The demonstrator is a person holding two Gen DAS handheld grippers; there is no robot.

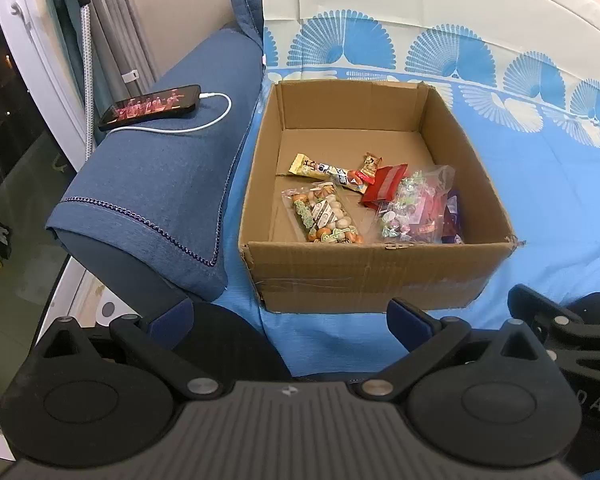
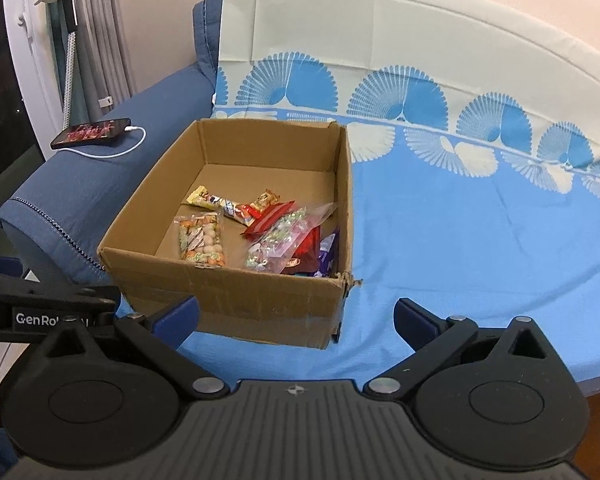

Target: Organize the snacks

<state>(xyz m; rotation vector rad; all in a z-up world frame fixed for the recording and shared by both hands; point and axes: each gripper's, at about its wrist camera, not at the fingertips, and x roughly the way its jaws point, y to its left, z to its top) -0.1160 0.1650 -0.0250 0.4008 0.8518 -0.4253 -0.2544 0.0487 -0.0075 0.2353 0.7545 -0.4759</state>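
— Both grippers hung nearest the lens: the left gripper (image 1: 290, 320) and the right gripper (image 2: 296, 318), each with fingers (image 2: 176, 314) spread wide, gripping nothing.

— And the snacks?

— All ahead of the fingers, inside the cardboard box (image 1: 380, 272) on the sofa's blue cover (image 2: 460, 240). The nut packet (image 1: 324, 216) lay with its long axis pointing away from the left fingers, slightly skewed; the candy bag (image 2: 284, 236) sat rightward beside it.

— Which hand was nearer?

— Roughly equal, I'd judge; the left one faced the box more squarely.

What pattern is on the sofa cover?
Blue and cream fan shapes on the light blue sofa cover; clearest in right wrist view.
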